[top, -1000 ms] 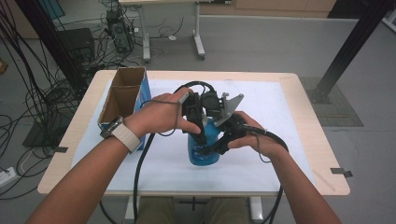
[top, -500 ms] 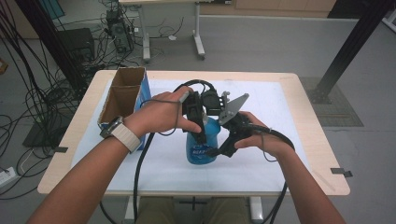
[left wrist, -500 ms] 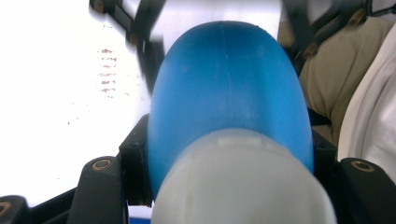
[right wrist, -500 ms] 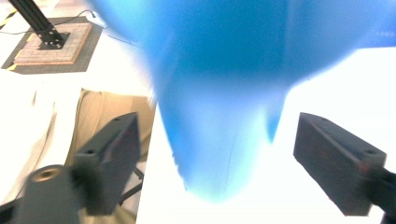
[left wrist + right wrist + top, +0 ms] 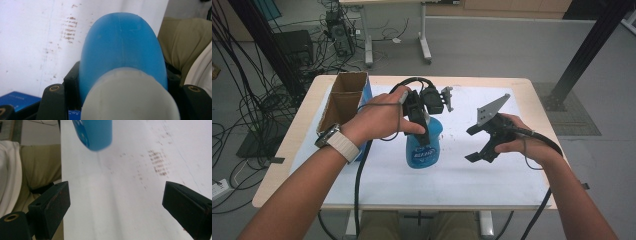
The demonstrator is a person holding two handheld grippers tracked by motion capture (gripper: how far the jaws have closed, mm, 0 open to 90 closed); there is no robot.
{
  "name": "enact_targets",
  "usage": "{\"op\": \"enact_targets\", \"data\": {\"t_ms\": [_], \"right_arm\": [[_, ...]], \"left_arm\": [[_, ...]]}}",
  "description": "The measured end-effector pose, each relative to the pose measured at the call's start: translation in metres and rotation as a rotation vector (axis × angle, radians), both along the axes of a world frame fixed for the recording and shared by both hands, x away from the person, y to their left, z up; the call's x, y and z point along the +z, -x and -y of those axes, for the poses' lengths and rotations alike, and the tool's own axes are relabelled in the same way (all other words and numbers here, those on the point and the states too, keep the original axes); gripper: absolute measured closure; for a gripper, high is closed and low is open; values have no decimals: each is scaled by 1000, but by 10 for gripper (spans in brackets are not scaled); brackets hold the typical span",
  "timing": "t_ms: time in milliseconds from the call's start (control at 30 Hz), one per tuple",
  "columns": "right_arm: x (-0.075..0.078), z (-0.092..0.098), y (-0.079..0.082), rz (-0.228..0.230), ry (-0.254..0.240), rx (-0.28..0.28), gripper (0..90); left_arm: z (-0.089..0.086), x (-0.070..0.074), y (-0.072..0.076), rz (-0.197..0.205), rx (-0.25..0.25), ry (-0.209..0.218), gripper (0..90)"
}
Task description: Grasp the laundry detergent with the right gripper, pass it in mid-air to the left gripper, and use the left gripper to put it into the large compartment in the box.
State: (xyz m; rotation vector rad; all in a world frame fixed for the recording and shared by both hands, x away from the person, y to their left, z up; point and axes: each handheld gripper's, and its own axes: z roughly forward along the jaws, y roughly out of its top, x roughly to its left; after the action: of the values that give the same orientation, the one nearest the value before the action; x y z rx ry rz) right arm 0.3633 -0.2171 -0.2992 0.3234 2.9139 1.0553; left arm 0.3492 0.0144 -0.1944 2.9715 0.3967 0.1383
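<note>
A blue plastic bottle (image 5: pixel 422 147) with a white cap (image 5: pixel 130 97) stands upright over the middle of the white table cover. My left gripper (image 5: pixel 426 120) is shut on its upper part, a jaw on each side of the blue body (image 5: pixel 122 50). My right gripper (image 5: pixel 473 145) hovers to the right of the bottle, apart from it. Its jaws have just been opening and stand wide with nothing between them (image 5: pixel 117 205). The bottle's lower end (image 5: pixel 96 133) shows at the top of the right gripper view.
An open cardboard box (image 5: pixel 343 100) with a blue side stands at the table's left edge. The white cover (image 5: pixel 472 175) carries faint brown marks (image 5: pixel 160 163). Cables and desk legs (image 5: pixel 424 45) lie on the floor beyond the table.
My right gripper let go of the bottle, opened its jaws and drew away to the right. The left gripper kept its hold and stayed in place.
</note>
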Motion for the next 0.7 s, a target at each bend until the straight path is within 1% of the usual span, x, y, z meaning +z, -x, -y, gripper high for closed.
{"op": "enact_targets", "data": {"t_ms": [33, 100, 267, 400, 533, 700], "right_arm": [[0, 3, 0, -3, 0, -7, 78], [1, 12, -1, -2, 6, -23, 78], [3, 24, -2, -1, 16, -50, 78], [3, 29, -5, 4, 27, -65, 78], [4, 33, -5, 8, 35, -67, 78], [6, 37, -5, 11, 39, -67, 79]], "left_arm": [[-1, 1, -1, 8, 28, 7, 378], [-3, 3, -3, 20, 61, 7, 379], [-6, 11, -7, 43, 125, 14, 378], [-9, 18, -8, 58, 163, 16, 379], [-12, 25, -10, 67, 202, 21, 379], [-16, 33, -13, 74, 280, 30, 379]]}}
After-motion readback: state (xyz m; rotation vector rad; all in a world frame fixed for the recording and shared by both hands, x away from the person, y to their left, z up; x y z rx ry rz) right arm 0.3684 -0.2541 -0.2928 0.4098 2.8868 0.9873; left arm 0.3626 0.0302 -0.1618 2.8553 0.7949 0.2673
